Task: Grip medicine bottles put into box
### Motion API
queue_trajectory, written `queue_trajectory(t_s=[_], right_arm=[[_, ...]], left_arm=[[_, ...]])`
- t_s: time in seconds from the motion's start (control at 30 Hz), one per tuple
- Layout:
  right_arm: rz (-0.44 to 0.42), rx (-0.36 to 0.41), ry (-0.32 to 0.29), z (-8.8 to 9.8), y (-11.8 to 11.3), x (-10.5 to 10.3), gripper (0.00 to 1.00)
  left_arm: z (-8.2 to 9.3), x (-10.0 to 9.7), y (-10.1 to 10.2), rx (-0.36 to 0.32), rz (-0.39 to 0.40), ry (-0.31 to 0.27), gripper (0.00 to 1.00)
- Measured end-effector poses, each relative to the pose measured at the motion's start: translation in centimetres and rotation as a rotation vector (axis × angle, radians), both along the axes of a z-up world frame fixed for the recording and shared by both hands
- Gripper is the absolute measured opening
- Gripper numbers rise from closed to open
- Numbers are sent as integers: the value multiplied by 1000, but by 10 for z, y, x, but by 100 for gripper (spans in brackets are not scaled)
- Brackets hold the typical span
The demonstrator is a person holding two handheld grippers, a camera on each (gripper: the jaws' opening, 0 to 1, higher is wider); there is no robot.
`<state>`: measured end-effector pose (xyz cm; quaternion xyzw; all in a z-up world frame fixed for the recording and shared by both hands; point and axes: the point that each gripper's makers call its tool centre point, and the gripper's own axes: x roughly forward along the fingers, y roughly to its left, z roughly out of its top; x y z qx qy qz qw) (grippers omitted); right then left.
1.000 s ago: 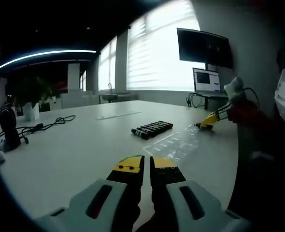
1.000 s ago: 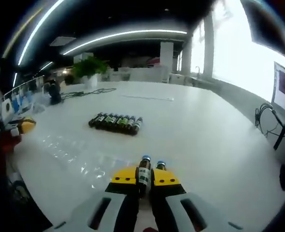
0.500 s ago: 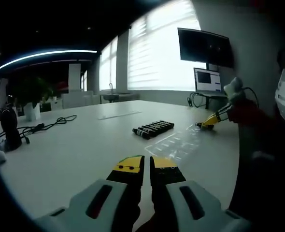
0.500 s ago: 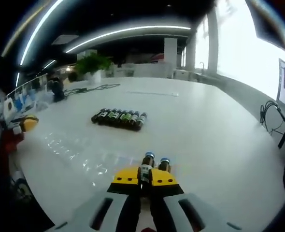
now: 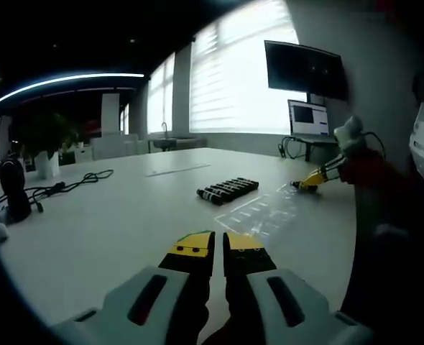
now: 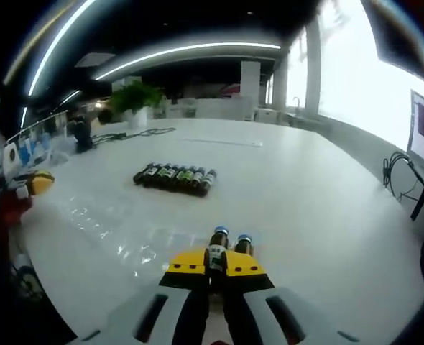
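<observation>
Medicine bottle (image 6: 215, 253) still clamped in right tool (image 6: 215, 264), low over white worktop (image 6: 298, 194).
Little changed; bottle row (image 6: 174, 177) lies ahead, left tool (image 5: 217, 253) stays closed, empty.

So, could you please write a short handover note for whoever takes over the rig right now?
Right claw: shut on a medicine bottle, blue cap forward; a second bottle sits right beside it, grip on that one unclear.
Left claw: shut, holding nothing, above the white table.
Row of bottles lies side by side mid-table, untouched.
Clear plastic box lies on the table between the row and the right claw; hard to make out.
Done: one bottle picked up.
Left: place it in the box, then fetch the row.
</observation>
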<state>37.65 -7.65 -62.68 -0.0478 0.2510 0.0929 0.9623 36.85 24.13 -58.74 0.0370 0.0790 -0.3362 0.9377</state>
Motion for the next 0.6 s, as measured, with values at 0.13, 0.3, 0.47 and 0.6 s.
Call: queue_trajectory(t_s=[0.13, 0.3, 0.47, 0.6], right_arm=[[-5, -12, -3, 0, 1, 1, 3], [-27, -65, 11, -6, -6, 1, 0], [-45, -36, 18, -6, -3, -2, 0], [-39, -53, 16, -5, -1, -1, 0]], left_arm=[[0, 0, -1, 2, -2, 0, 0], [1, -1, -1, 1, -3, -1, 0], [2, -1, -1, 1, -2, -3, 0], [1, -1, -1, 1, -2, -4, 0]])
